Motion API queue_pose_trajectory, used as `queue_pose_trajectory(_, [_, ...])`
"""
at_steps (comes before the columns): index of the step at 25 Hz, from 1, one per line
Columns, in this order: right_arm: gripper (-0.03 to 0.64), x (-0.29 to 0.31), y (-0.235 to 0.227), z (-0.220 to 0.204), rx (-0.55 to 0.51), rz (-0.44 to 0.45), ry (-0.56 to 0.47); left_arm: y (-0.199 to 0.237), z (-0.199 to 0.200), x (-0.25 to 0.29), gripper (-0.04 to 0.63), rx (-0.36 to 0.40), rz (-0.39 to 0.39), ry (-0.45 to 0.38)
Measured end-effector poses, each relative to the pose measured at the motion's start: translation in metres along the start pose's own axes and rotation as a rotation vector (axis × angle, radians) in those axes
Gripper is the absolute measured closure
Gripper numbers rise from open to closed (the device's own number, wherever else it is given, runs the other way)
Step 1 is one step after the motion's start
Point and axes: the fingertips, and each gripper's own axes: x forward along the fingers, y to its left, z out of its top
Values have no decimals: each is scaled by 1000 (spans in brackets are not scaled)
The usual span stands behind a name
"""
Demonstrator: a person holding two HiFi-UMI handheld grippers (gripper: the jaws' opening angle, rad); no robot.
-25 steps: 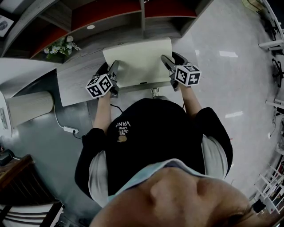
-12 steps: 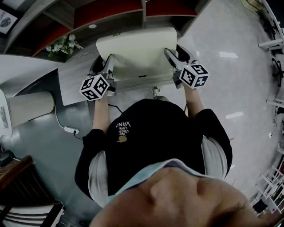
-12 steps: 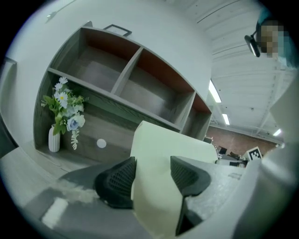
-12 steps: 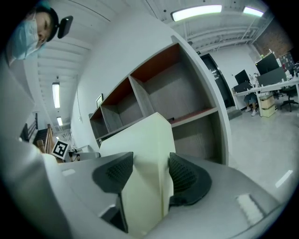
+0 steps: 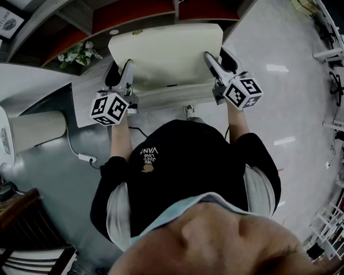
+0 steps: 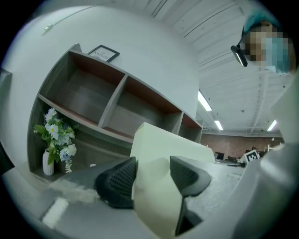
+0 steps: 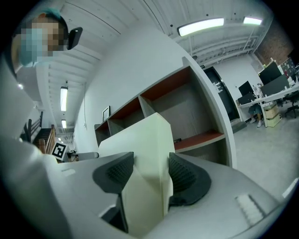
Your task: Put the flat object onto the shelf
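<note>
At the far left, a vase of flowers (image 5: 75,53) stands on the counter (image 5: 88,102) under the shelf (image 5: 134,15), close enough that a leftward drift of the load could knock it. Next comes the left gripper (image 5: 120,74), its jaws set fairly wide and pressed on the left edge of the flat object (image 5: 166,53), a pale cream slab held up in the air in front of the shelf, clear of the counter. The right gripper (image 5: 220,60) clamps the opposite edge in the same way. Since only the two side edges are pinched, I judge the main risk to be a twist. If one hand rises or pushes ahead of the other, the slab could pivot in the pads and slip out. It also looks about as wide as one shelf bay and sits across the upright divider (image 5: 174,11), so it may catch there or on a board edge unless centred on one opening.
</note>
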Motion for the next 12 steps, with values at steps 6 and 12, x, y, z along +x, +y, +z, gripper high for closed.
queue_pose_trajectory(6, [390, -4, 13, 37, -47, 33, -70, -18, 41, -7, 368, 53, -32, -98])
queue_pose_trajectory(12, [391, -10, 24, 79, -97, 68, -147, -39, 81, -13, 374, 94, -59, -195])
